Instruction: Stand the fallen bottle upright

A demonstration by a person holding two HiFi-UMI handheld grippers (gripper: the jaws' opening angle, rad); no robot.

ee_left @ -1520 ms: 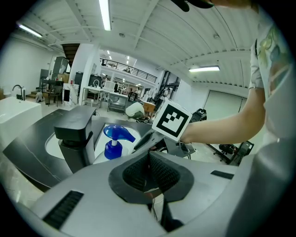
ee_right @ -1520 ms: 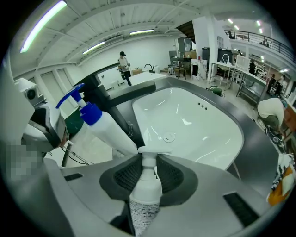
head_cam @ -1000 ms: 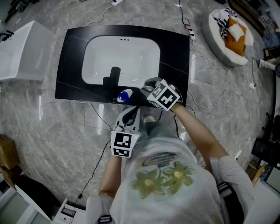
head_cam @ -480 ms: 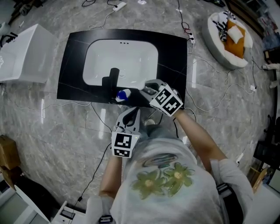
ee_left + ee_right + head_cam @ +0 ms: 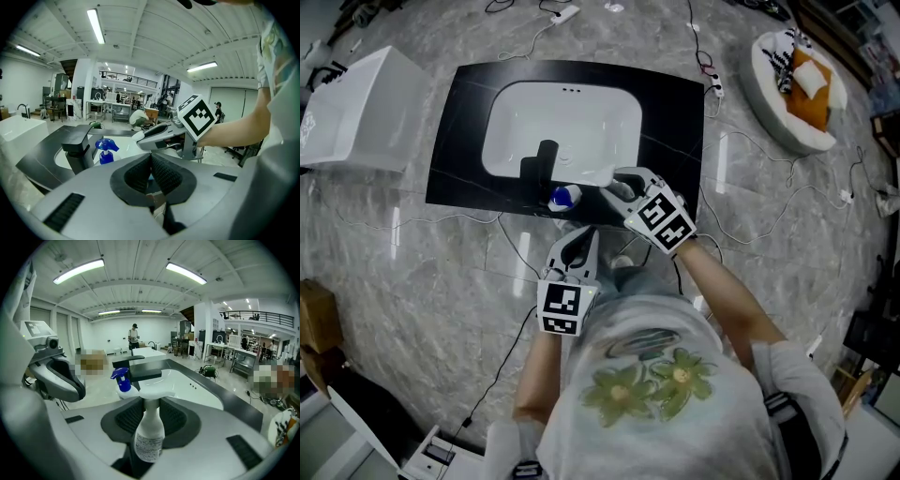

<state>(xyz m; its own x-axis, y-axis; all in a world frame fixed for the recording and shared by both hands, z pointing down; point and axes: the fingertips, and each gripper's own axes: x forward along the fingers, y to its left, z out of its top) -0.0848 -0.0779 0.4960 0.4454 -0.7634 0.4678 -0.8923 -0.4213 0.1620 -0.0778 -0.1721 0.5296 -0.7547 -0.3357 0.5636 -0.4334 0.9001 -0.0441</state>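
In the right gripper view a white pump bottle (image 5: 149,431) sits between the jaws of my right gripper (image 5: 150,414), which is shut on it. Its pump head points up and its base is hidden. A second bottle, with a blue pump top (image 5: 565,197) (image 5: 123,378) (image 5: 105,151), stands upright beside the black faucet (image 5: 546,161) on the black counter (image 5: 675,112). In the head view my right gripper (image 5: 617,187) hovers at the sink's front edge and hides the white bottle. My left gripper (image 5: 151,160) (image 5: 579,240) hangs in front of the counter, shut and empty.
A white basin (image 5: 562,122) is set in the counter. On the marble floor are a white tub (image 5: 356,112) at left, a round cushion bed (image 5: 797,84) at upper right, a cardboard box (image 5: 317,328) at lower left, and several cables.
My right gripper has lifted and tilted a little at the sink's front edge. The left gripper and the blue-topped bottle have stayed about where they were.
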